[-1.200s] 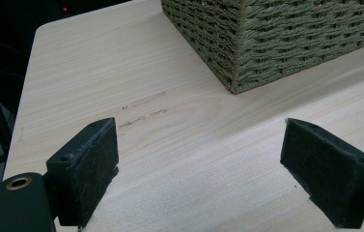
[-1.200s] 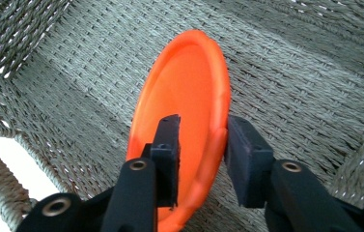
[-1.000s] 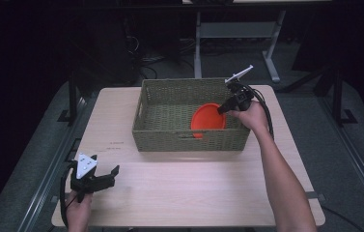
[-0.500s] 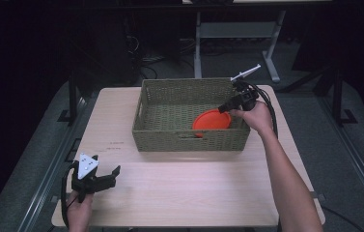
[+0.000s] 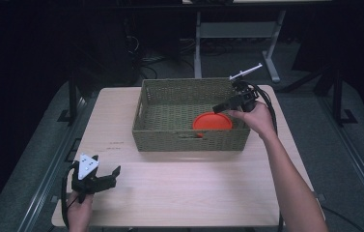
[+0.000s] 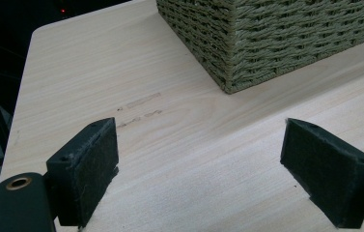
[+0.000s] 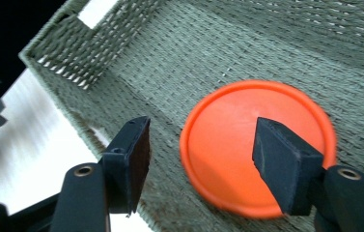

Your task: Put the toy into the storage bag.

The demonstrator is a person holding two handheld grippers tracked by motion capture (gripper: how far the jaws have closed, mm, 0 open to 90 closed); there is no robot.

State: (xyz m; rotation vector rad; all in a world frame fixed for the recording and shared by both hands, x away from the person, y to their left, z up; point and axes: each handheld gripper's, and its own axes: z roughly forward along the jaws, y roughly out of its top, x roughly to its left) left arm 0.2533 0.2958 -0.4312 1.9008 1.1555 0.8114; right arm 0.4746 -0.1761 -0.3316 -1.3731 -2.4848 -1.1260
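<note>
A flat orange disc [image 5: 212, 121] [image 7: 247, 145] lies on the floor of a woven olive basket [image 5: 170, 96] [image 7: 136, 53], near its front right corner. My right gripper [image 5: 223, 107] [image 7: 201, 162] hovers over the basket's right end, open, with the disc below and nothing between the pads. My left gripper [image 5: 103, 180] [image 6: 201, 179] rests low at the table's front left corner, open and empty, pointing toward the basket's corner [image 6: 228, 53].
The basket stands at the back middle of a light wooden table [image 5: 194, 188] [image 6: 121, 72]. Bare tabletop stretches between the basket and the front edge. Dark floor, cables and a white table frame [image 5: 237, 34] lie beyond the far edge.
The orange disc went from tilted in the right gripper to lying flat on the basket floor. The right gripper has let go and lifted slightly. The left gripper stayed put.
</note>
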